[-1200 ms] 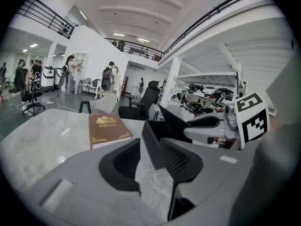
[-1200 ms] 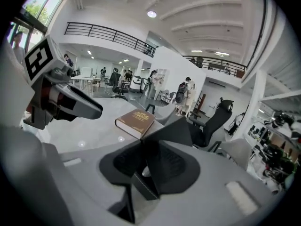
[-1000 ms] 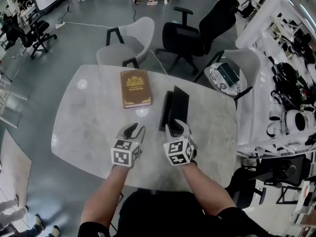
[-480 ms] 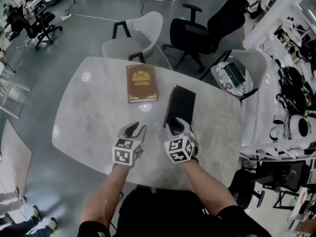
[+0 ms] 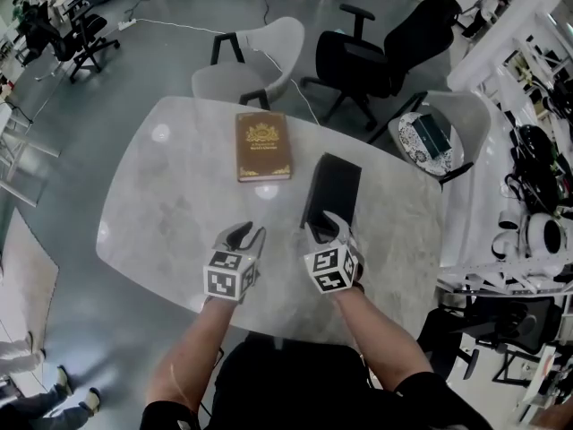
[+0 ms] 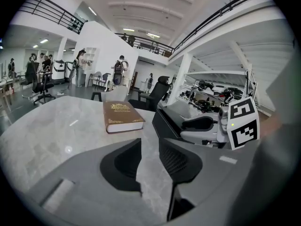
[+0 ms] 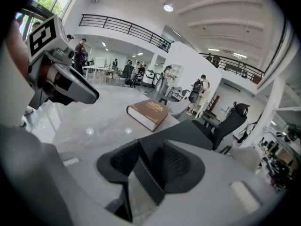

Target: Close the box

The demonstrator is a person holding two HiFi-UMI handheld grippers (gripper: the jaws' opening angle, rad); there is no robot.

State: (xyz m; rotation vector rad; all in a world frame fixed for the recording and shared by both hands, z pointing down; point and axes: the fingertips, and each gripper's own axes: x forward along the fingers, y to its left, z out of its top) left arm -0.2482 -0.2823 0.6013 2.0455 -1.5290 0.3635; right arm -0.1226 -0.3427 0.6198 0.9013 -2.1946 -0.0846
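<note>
Two things differ from a second ago. The flat black rectangular box [image 5: 333, 189], whose lid then seemed to stand raised, now lies flat and shut on the pale marble-look table [image 5: 170, 204]. The right gripper [image 5: 327, 227] has also widened: its jaws are opening, with the box's near edge between them. A gap shows beside one pad, and whether the other touches the lid is hard to tell. The left gripper [image 5: 243, 236], just beside the box, stands part open with only bare tabletop between its jaws. A brown hardcover book [image 5: 262, 145] lies farther back.
</note>
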